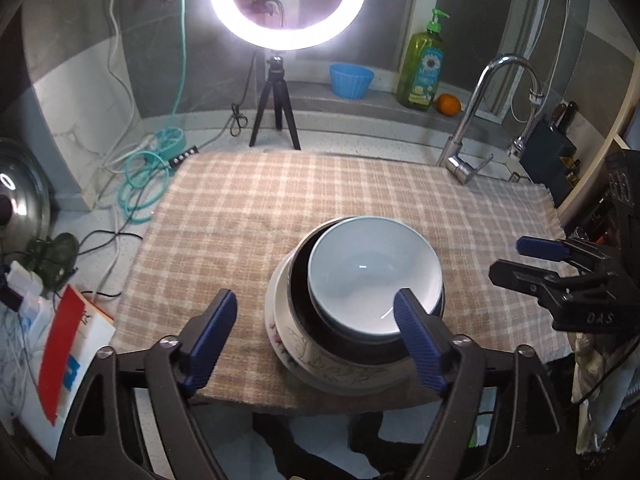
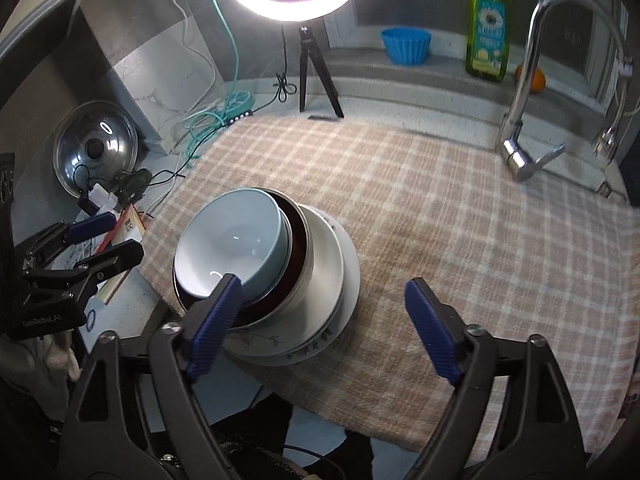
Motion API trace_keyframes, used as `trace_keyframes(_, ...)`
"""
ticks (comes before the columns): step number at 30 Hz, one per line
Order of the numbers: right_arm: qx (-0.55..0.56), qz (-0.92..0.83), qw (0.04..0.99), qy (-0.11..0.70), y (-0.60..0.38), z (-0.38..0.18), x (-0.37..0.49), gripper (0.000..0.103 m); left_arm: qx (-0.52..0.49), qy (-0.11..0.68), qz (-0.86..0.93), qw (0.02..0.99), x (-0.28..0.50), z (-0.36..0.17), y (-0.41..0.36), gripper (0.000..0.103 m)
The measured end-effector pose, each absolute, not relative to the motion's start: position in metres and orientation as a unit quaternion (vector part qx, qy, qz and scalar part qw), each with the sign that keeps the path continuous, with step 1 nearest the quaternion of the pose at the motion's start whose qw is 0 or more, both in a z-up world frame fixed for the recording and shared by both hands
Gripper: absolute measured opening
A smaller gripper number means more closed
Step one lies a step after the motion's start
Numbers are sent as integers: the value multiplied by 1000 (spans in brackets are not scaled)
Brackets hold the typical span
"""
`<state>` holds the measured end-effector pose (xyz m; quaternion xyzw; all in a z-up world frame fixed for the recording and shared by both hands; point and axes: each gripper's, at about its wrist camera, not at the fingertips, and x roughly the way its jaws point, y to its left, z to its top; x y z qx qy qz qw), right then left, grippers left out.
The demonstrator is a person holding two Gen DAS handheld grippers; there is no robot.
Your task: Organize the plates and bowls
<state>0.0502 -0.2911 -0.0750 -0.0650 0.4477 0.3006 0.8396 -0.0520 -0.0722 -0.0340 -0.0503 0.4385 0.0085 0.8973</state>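
A stack of dishes stands near the front edge of the checked cloth (image 1: 248, 216). A pale blue bowl (image 1: 372, 268) sits on top, inside a dark bowl (image 1: 300, 292), on a white floral plate (image 1: 280, 320). The stack also shows in the right wrist view: blue bowl (image 2: 232, 248), dark bowl (image 2: 296, 256), floral plate (image 2: 344, 280). My left gripper (image 1: 316, 340) is open and empty, just in front of the stack, to its left. My right gripper (image 2: 320, 328) is open and empty, in front of the stack, to its right; it shows from the side (image 1: 520, 260) in the left wrist view.
A ring light on a tripod (image 1: 276, 112) stands behind the cloth, with a blue cup (image 1: 351, 80), soap bottle (image 1: 424, 68) and orange (image 1: 448, 104) on the ledge. A faucet (image 1: 472, 136) is at back right. Cables (image 1: 152, 168), a pot lid (image 1: 20, 200) and a box (image 1: 68, 356) lie left.
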Motion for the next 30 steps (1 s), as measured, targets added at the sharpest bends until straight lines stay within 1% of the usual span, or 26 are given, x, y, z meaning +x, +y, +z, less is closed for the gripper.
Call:
trace_keyframes(6, -75, 300, 845, 436, -292, -68, 45, 92, -44, 434, 12, 900, -53, -30, -77, 82)
trace_keyframes(30, -57, 299, 840, 449, -298, -75, 52, 92, -44, 435, 11, 899, -54, -31, -81, 82)
